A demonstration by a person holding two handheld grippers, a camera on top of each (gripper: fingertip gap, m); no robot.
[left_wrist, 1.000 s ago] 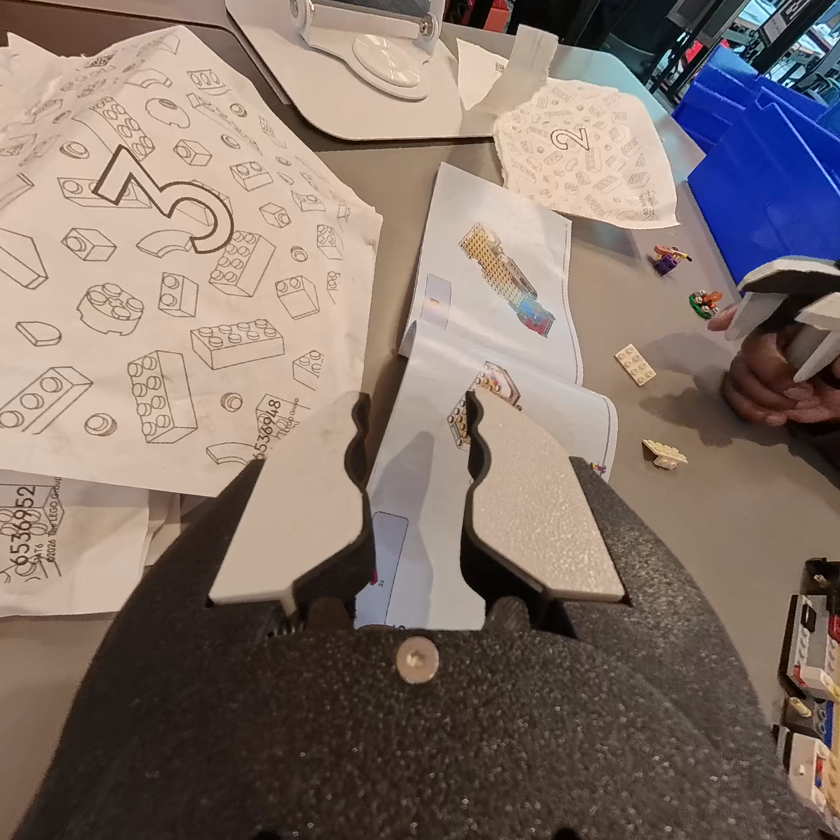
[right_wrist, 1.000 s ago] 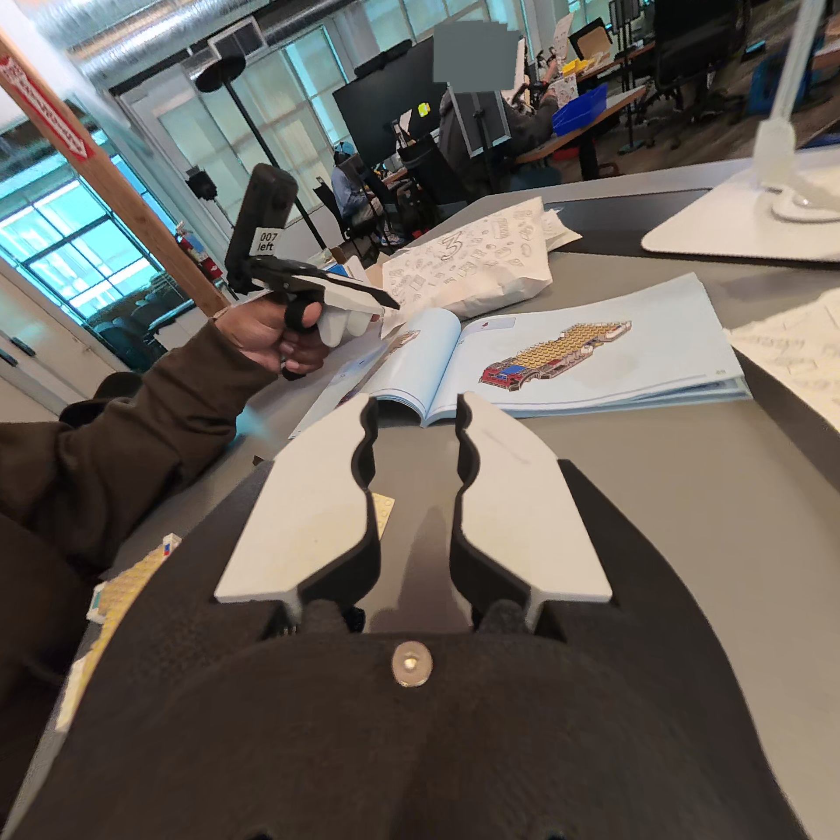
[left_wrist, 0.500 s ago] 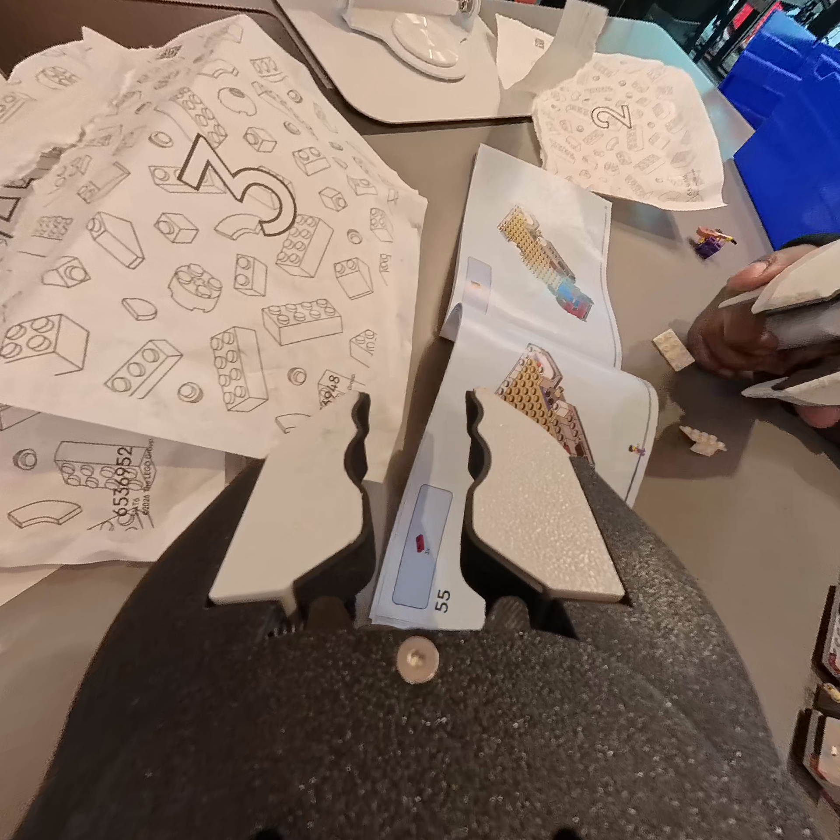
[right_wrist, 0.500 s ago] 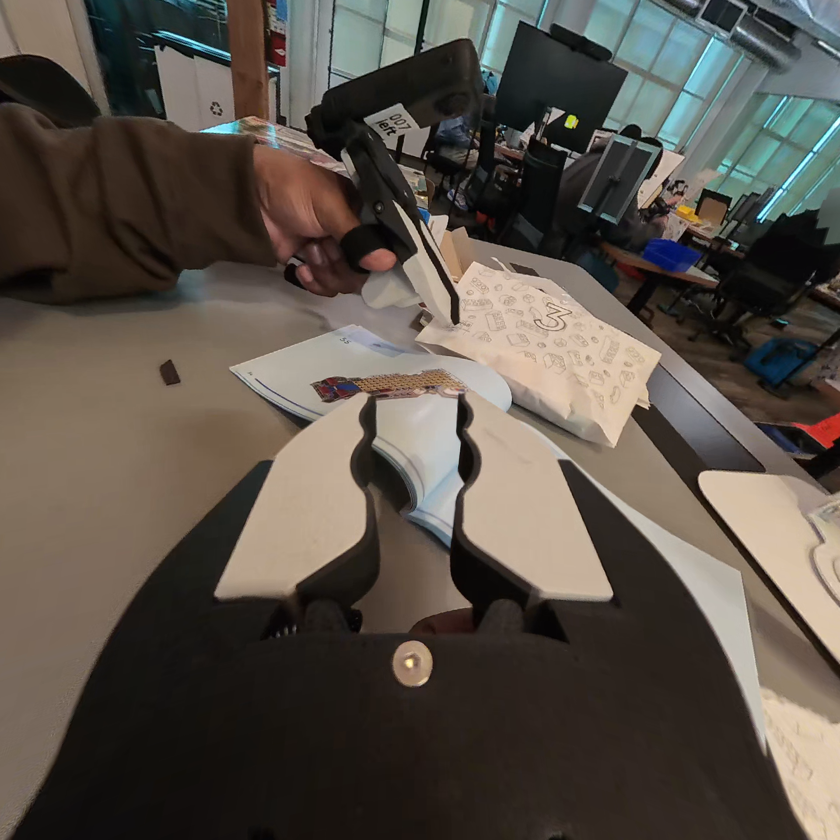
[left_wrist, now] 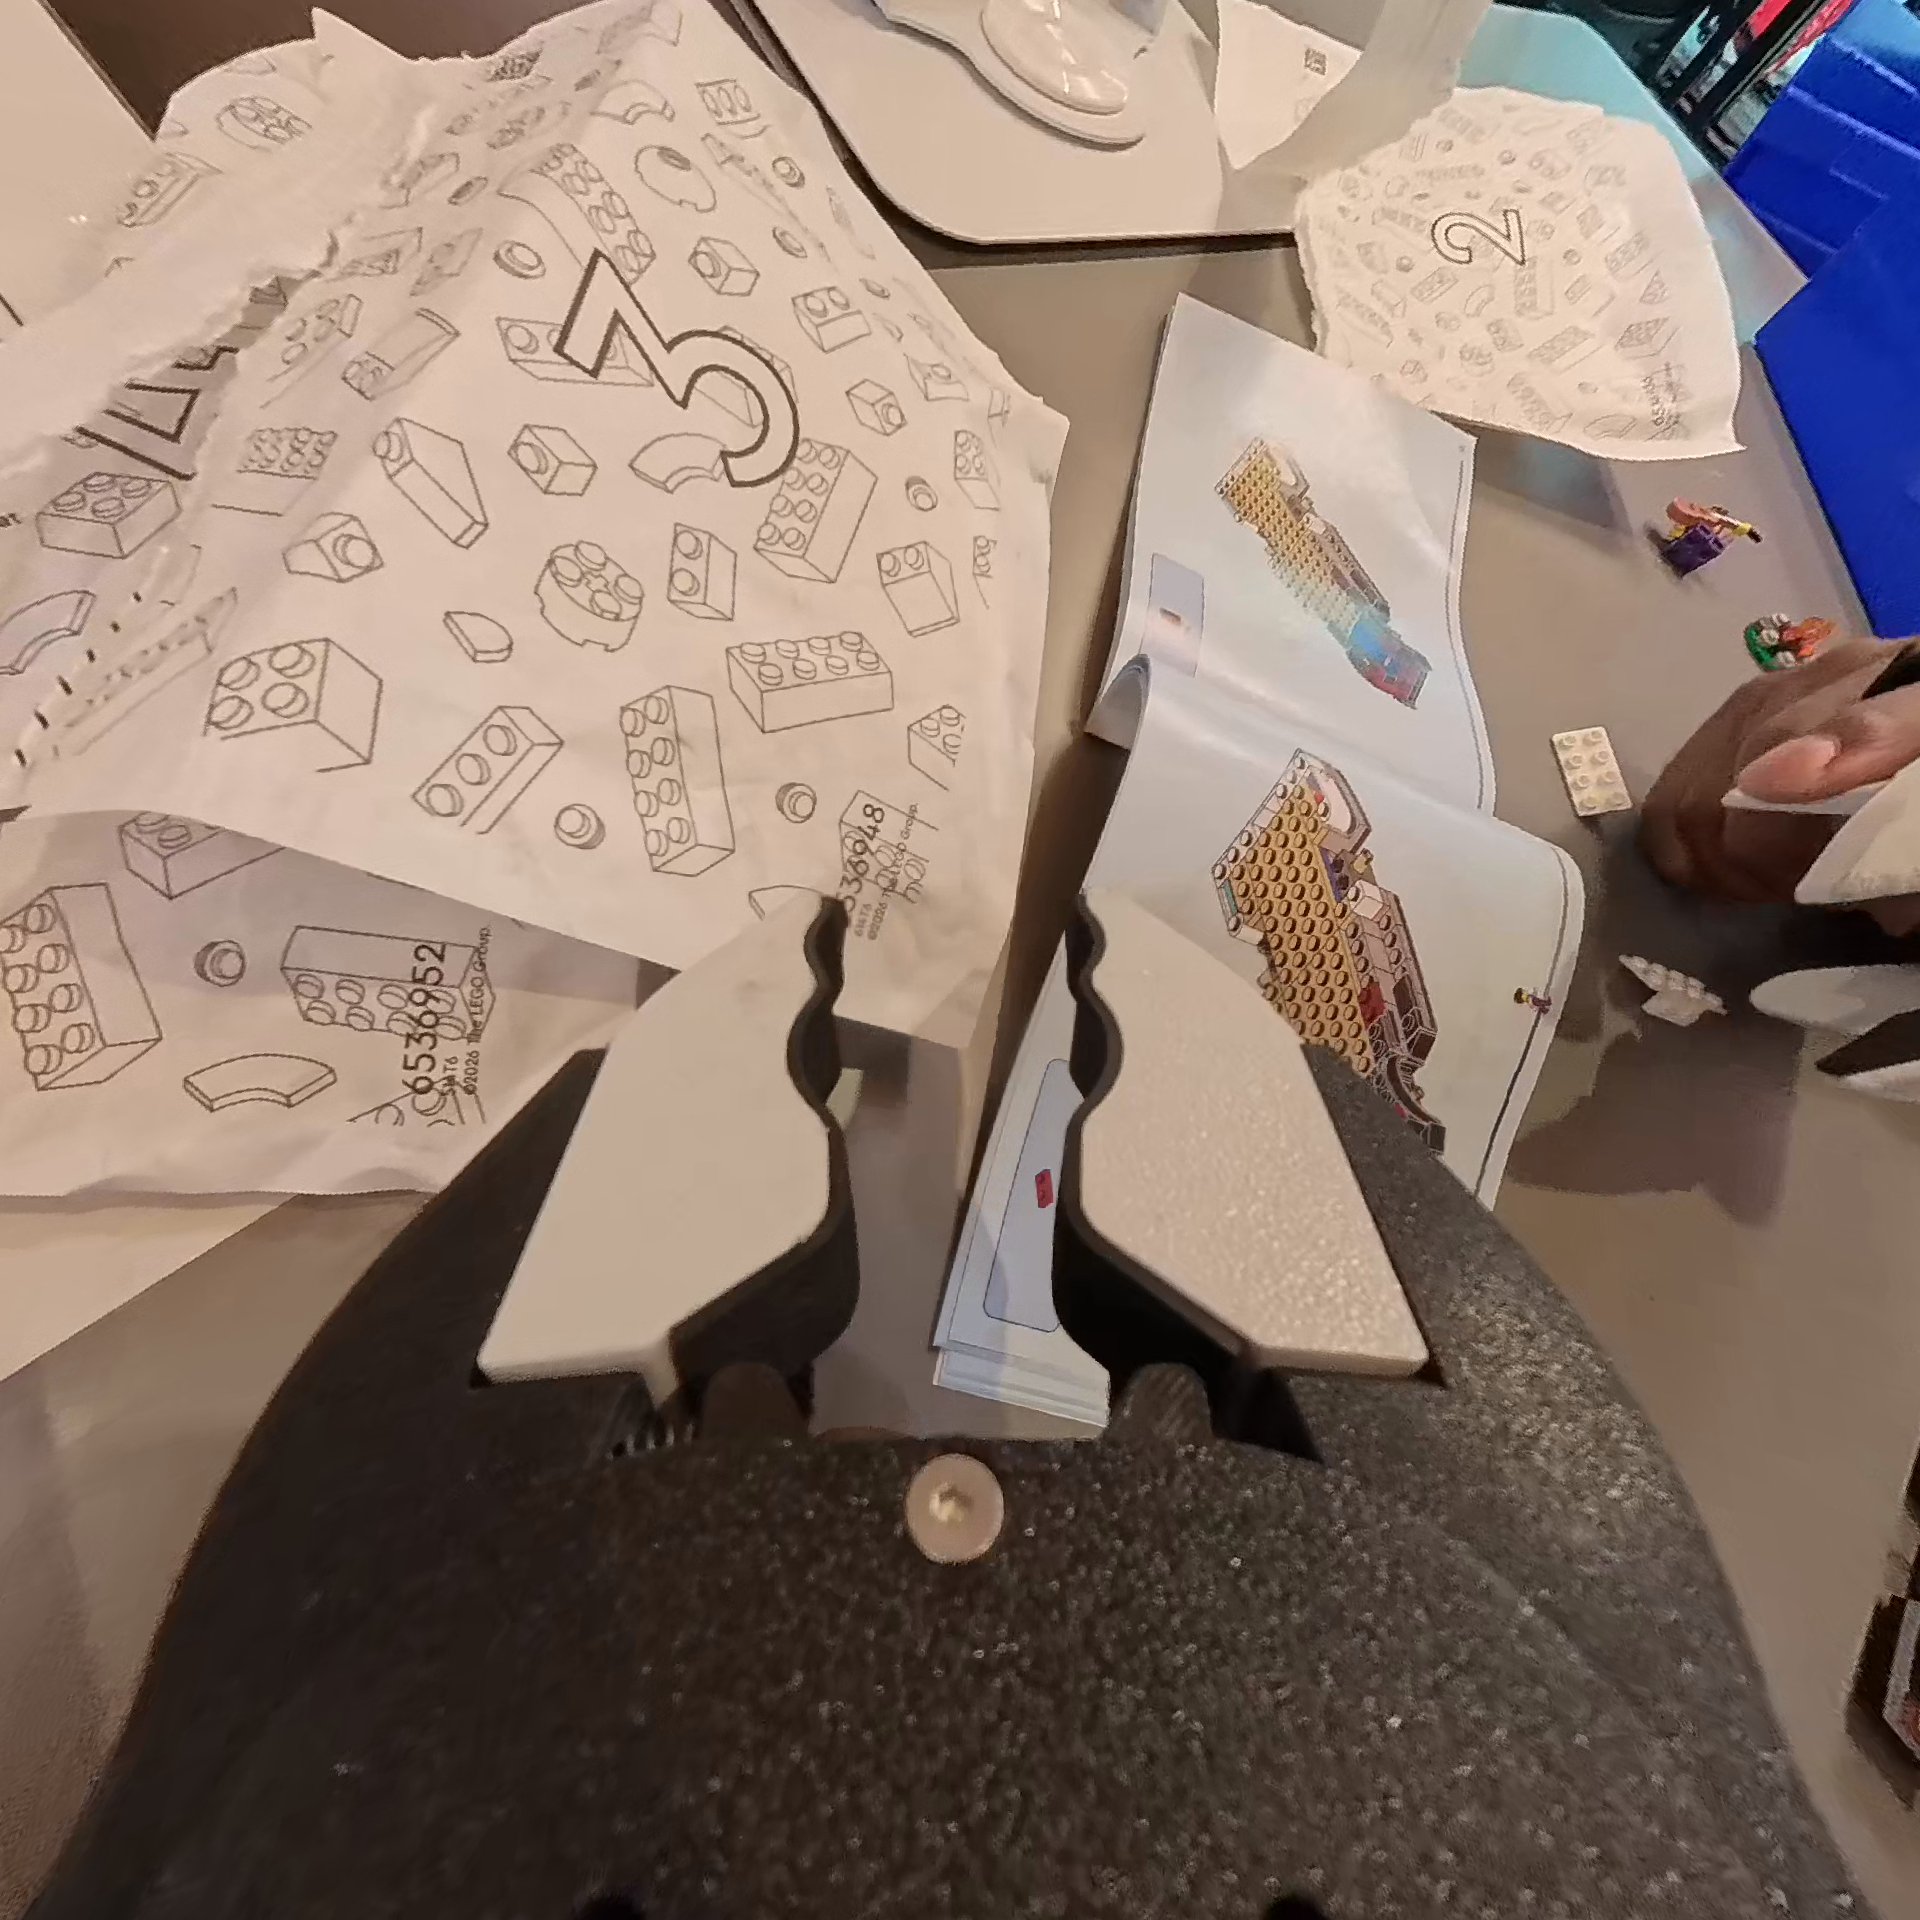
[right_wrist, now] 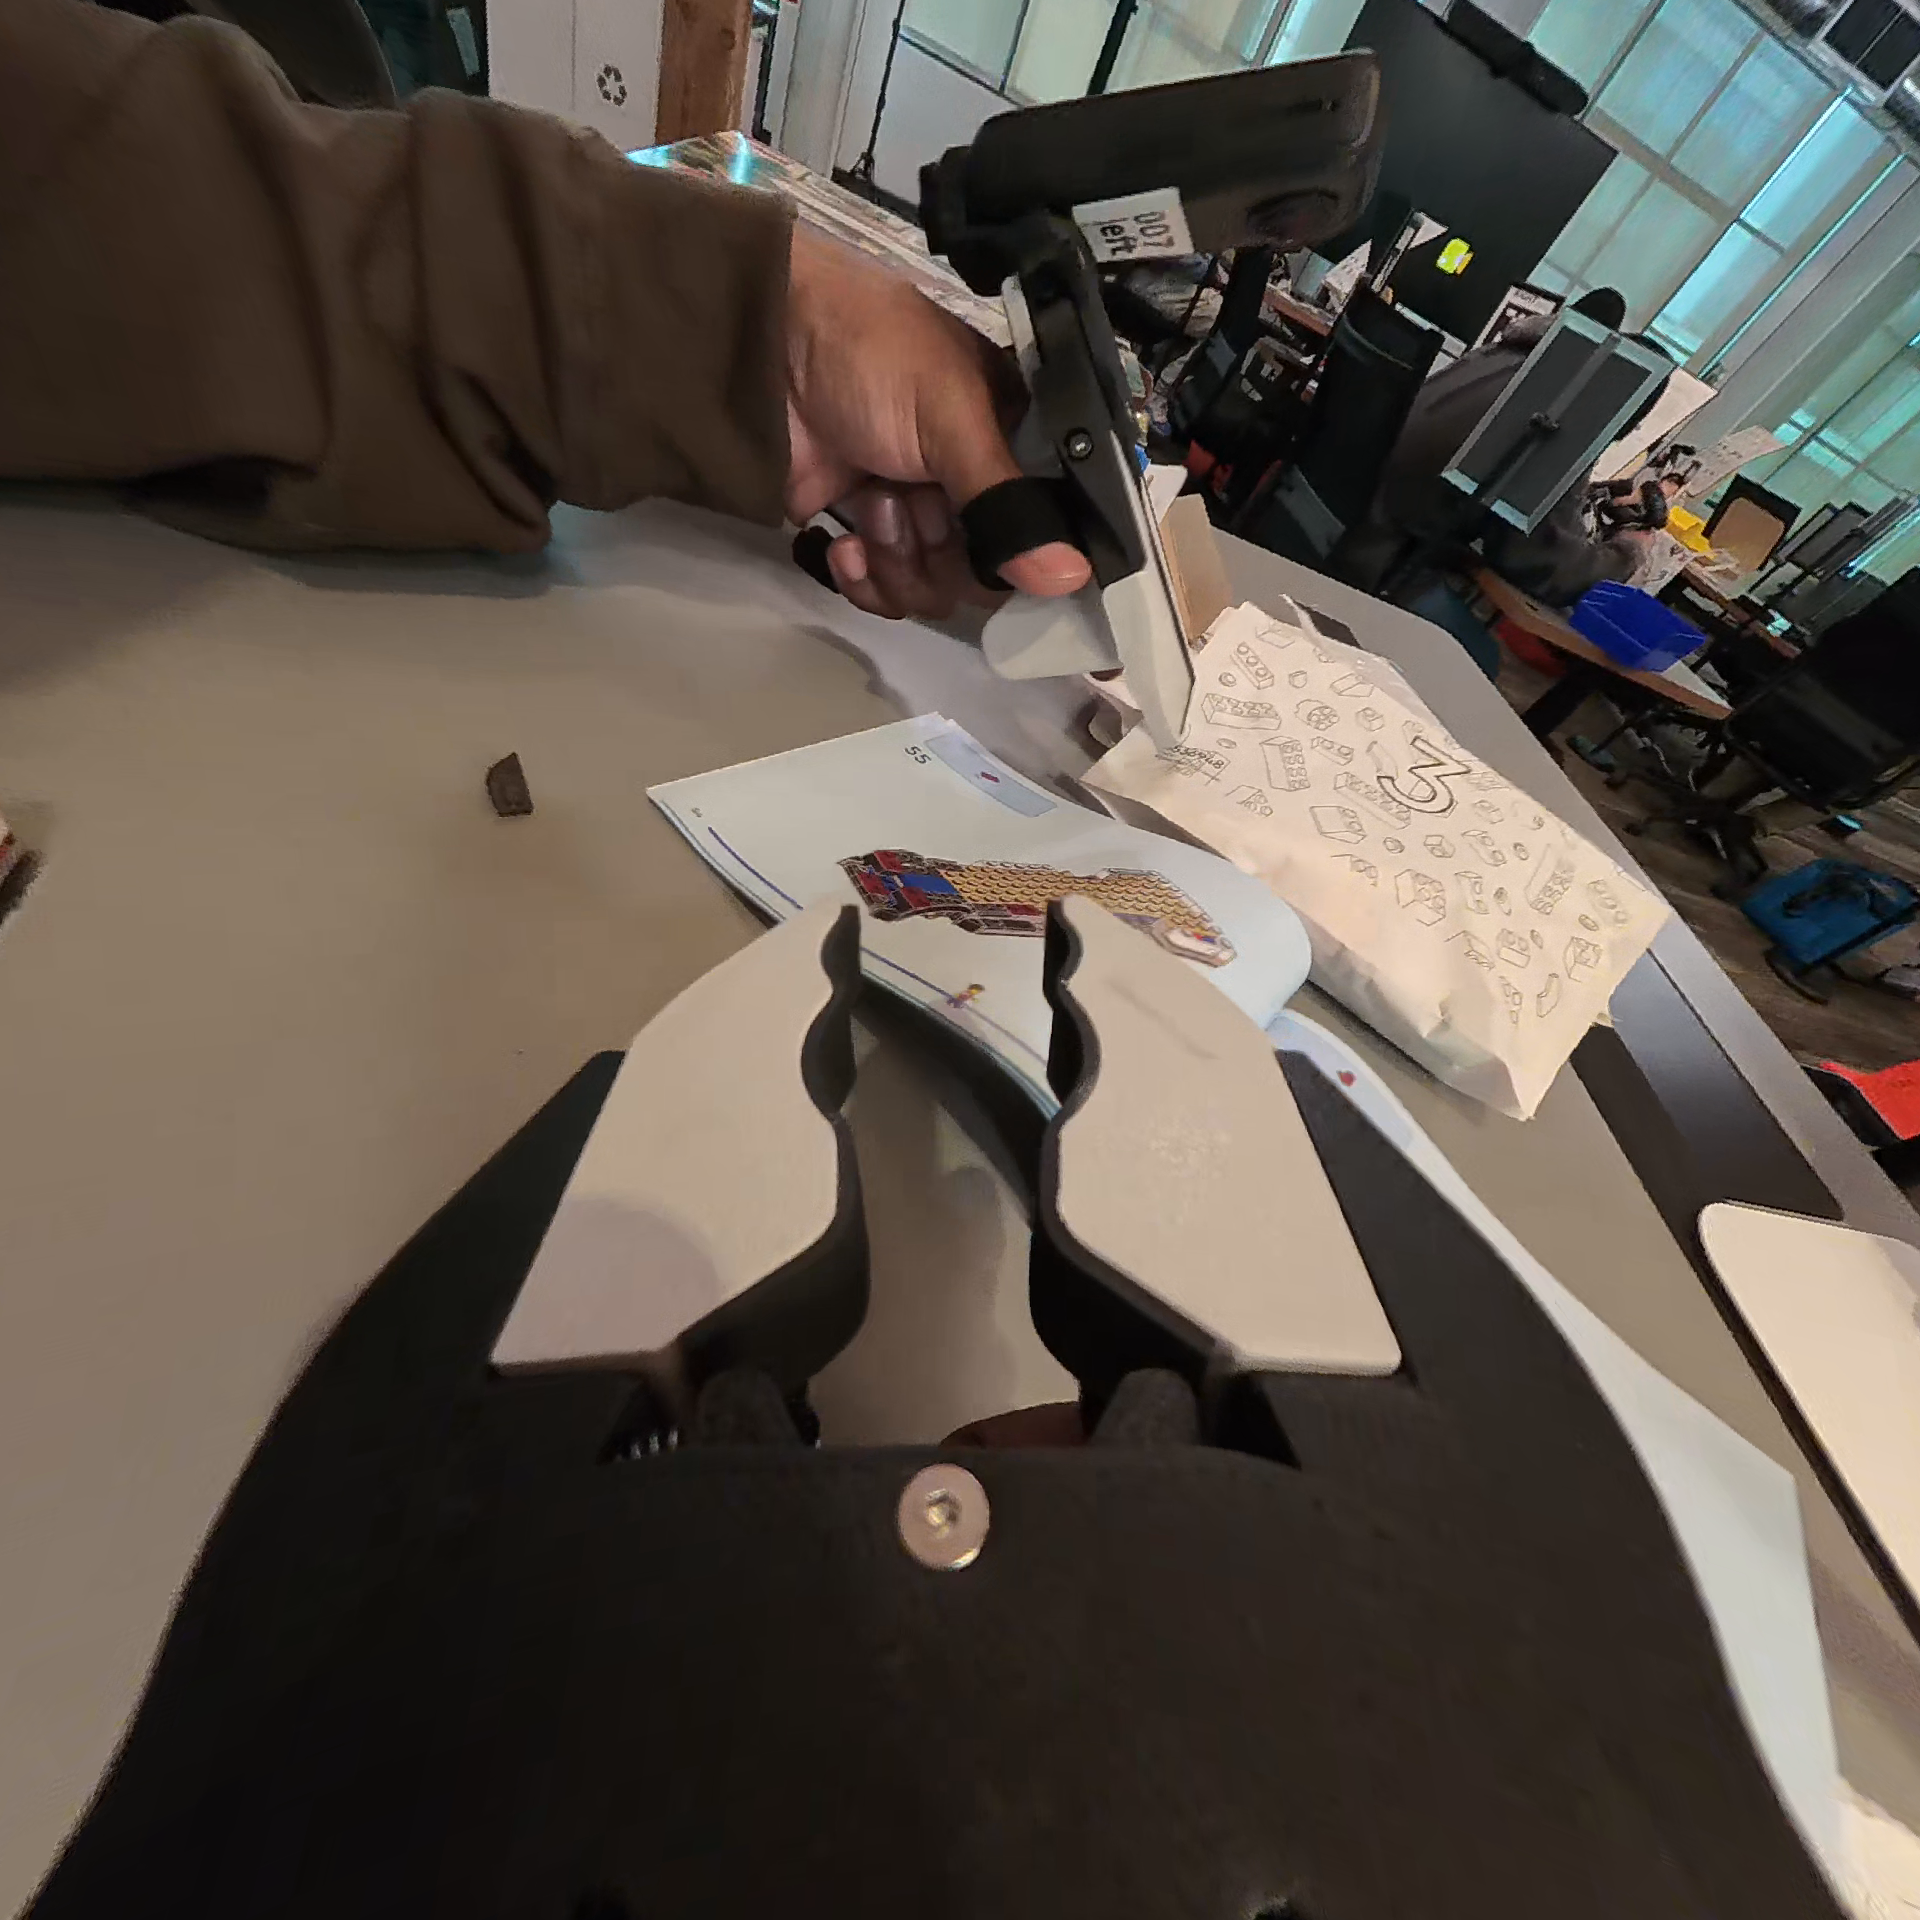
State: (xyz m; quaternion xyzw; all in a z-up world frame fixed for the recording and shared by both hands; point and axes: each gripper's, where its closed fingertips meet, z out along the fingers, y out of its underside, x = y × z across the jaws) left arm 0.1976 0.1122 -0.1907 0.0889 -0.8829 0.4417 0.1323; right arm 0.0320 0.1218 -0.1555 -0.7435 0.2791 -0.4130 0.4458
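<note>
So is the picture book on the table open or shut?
Open. The book lies spread on the grey table, a page arching up, building pictures showing on both sides.

Open booklet point(left_wrist: 1299, 665) on table point(left_wrist: 1662, 1299), paper bag point(left_wrist: 520, 520) left.

Left wrist view: we look steeply down, close over the table point(left_wrist: 1714, 1299).
Right wrist view: low, facing the room.
Shared: open booklet point(left_wrist: 1340, 582) point(right_wrist: 935, 821), twelve o'clock.
</note>
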